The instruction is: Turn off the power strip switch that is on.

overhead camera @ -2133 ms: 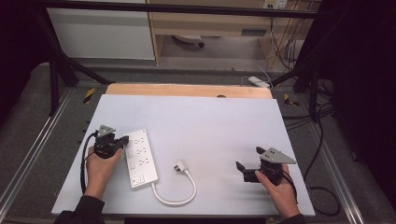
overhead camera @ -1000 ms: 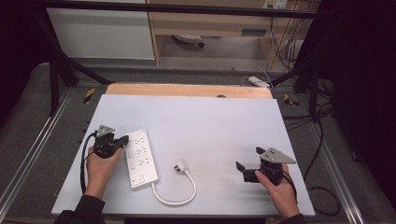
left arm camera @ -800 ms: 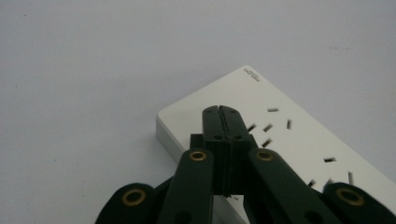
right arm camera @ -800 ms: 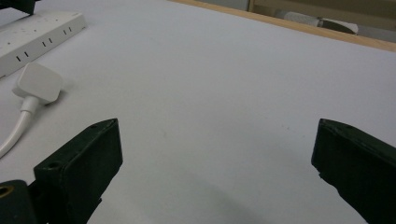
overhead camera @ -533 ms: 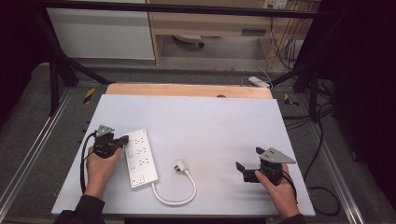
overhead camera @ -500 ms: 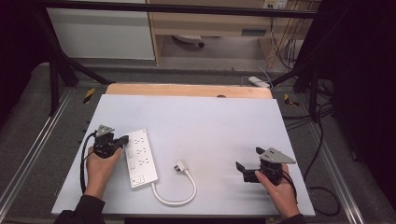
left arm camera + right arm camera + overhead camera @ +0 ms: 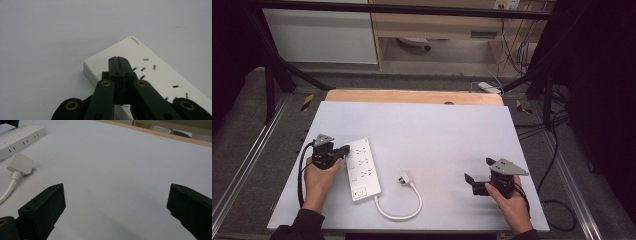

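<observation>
A white power strip [image 7: 362, 170] lies on the white table [image 7: 442, 130] at the left. Its short white cable [image 7: 399, 212] loops to a white plug [image 7: 404, 178] lying loose beside it. My left gripper [image 7: 343, 150] is shut with nothing between its jaws, and its tips are over the strip's far left edge. In the left gripper view the closed jaws [image 7: 118, 59] cover the strip's [image 7: 160, 77] end near its sockets. My right gripper [image 7: 469, 181] stands open low over bare table at the right. In the right gripper view the open gripper [image 7: 116, 195] faces the plug [image 7: 21, 163] and strip [image 7: 20, 137].
A wooden board [image 7: 412, 96] runs along the table's far edge. Beyond it stand a cabinet and shelf, and another white power strip [image 7: 488, 88] with cables lies on the floor. Metal rails [image 7: 242, 165] flank the table.
</observation>
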`<move>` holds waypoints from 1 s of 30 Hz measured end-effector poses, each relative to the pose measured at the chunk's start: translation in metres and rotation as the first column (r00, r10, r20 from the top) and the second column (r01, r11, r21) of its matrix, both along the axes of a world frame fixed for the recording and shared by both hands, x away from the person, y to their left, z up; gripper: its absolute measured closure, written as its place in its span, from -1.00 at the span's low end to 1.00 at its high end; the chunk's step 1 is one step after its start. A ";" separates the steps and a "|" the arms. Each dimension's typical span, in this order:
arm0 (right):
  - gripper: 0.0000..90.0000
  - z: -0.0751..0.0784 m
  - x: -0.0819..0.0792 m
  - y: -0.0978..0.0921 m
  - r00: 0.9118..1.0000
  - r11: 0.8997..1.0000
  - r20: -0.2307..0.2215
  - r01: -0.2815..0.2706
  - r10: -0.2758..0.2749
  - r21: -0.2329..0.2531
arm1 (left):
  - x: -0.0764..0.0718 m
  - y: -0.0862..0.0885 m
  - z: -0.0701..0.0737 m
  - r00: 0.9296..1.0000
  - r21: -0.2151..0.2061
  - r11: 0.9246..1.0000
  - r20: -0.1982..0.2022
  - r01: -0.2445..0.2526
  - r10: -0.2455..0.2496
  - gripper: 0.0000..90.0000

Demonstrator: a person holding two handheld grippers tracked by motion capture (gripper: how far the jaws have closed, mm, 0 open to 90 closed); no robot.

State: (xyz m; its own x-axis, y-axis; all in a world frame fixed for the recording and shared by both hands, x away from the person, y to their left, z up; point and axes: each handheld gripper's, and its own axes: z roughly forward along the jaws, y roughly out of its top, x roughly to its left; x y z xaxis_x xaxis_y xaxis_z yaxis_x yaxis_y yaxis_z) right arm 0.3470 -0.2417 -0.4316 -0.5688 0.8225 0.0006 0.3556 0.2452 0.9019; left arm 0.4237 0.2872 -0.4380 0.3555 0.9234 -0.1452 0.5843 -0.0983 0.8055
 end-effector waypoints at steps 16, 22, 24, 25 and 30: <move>-0.95 0.000 0.000 0.000 1.000 1.000 -0.001 -0.001 0.001 0.001 | 0.002 0.002 -0.002 1.000 0.007 1.000 0.001 -0.004 0.004 1.00; -0.95 0.000 0.000 0.000 1.000 1.000 0.000 -0.001 0.001 0.002 | 0.002 0.002 -0.003 1.000 0.011 1.000 0.004 -0.006 0.006 1.00; -0.95 0.000 0.000 0.000 1.000 1.000 0.000 -0.001 0.001 0.001 | 0.002 0.002 -0.002 1.000 0.016 1.000 0.005 -0.005 0.005 1.00; -0.95 0.000 0.000 0.000 1.000 1.000 -0.001 -0.001 0.001 0.002 | 0.002 0.002 -0.002 1.000 0.017 1.000 0.005 -0.007 0.007 1.00; -0.95 0.000 0.000 0.000 1.000 1.000 0.000 -0.001 0.001 0.003 | 0.002 0.001 -0.003 1.000 0.017 1.000 0.016 -0.006 0.006 1.00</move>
State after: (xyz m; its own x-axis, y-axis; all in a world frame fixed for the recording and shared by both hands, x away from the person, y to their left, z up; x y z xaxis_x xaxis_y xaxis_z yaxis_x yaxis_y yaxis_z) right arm 0.3469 -0.2418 -0.4315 -0.5695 0.8220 0.0033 0.3557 0.2427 0.9026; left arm 0.4256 0.2884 -0.4405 0.3519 0.9278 -0.1239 0.5720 -0.1083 0.8131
